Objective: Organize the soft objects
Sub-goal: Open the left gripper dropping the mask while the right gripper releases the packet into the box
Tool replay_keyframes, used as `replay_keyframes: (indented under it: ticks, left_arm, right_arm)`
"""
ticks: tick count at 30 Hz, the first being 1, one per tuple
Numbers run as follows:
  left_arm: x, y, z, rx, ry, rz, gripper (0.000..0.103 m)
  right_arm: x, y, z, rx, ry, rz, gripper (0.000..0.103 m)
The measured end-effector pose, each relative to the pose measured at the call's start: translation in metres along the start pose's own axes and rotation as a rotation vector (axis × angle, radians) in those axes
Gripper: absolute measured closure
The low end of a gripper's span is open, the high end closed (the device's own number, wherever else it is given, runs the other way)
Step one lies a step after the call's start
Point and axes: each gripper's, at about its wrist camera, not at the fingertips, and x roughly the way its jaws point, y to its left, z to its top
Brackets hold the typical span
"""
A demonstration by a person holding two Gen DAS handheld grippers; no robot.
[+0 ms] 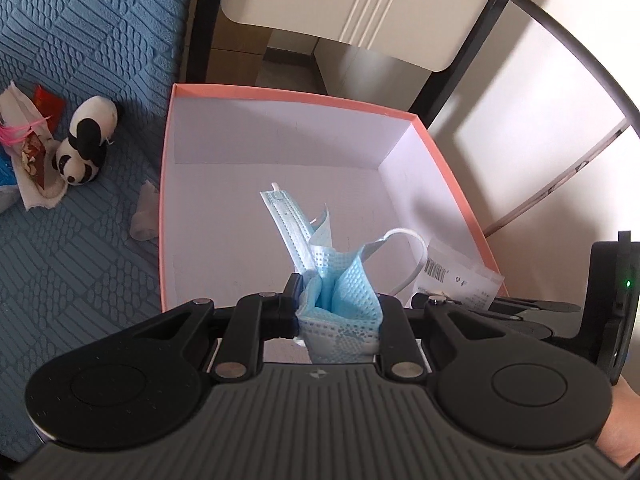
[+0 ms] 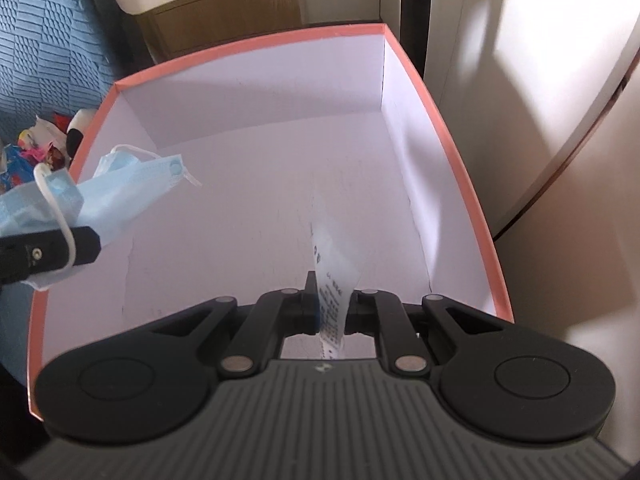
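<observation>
My left gripper (image 1: 338,304) is shut on a crumpled blue face mask (image 1: 340,280), held over the open pink-rimmed box (image 1: 280,94); a white ear loop curls off to its right. In the right wrist view the same mask (image 2: 120,192) and the left gripper's fingers (image 2: 86,244) hang over the box's left wall. My right gripper (image 2: 332,308) is shut on a thin white printed plastic wrapper (image 2: 334,276), above the white floor of the box (image 2: 248,50). In the left wrist view that wrapper (image 1: 460,276) shows at the box's right wall.
A panda plush (image 1: 86,140) lies on the blue textured bedspread (image 1: 80,40) left of the box, beside crumpled tissue and colourful wrappers (image 1: 28,148). A small white wad (image 1: 144,216) rests against the box's left wall. A black bed frame and cream cabinets stand behind.
</observation>
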Motion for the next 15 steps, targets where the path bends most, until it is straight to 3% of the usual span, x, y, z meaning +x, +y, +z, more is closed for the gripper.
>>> replay_keyframes:
  ticks: [3, 5, 6, 7, 8, 9, 10, 15]
  left_arm:
    - [-0.001, -0.001, 0.0, 0.007, -0.015, -0.013, 0.081]
    - [-0.004, 0.001, 0.001, -0.016, -0.015, -0.026, 0.062]
    - [-0.005, 0.003, 0.001, -0.022, -0.017, -0.027, 0.055]
    - [-0.007, 0.003, 0.002, -0.02, -0.017, -0.021, 0.045]
    - [-0.009, 0.003, 0.003, -0.006, -0.02, -0.019, 0.039]
    - [-0.012, 0.001, 0.003, 0.01, -0.025, -0.02, 0.038]
    - [-0.017, 0.0, 0.003, 0.021, -0.036, -0.017, 0.037]
    - [-0.042, 0.0, 0.006, 0.047, -0.087, -0.015, 0.037]
  right_arm:
    - [-0.003, 0.0, -0.001, 0.008, 0.002, 0.004, 0.089]
    - [-0.008, 0.002, 0.0, -0.001, 0.011, 0.01, 0.087]
    - [-0.011, 0.004, 0.001, -0.012, 0.01, 0.0, 0.075]
    - [-0.014, 0.007, 0.002, -0.02, 0.006, -0.01, 0.057]
    - [-0.017, 0.007, 0.003, -0.02, 0.0, -0.01, 0.049]
    - [-0.021, 0.008, 0.004, -0.016, -0.009, -0.004, 0.036]
    - [-0.025, 0.009, 0.005, -0.011, -0.019, 0.004, 0.031]
    - [-0.048, 0.012, 0.003, 0.005, -0.054, -0.005, 0.031]
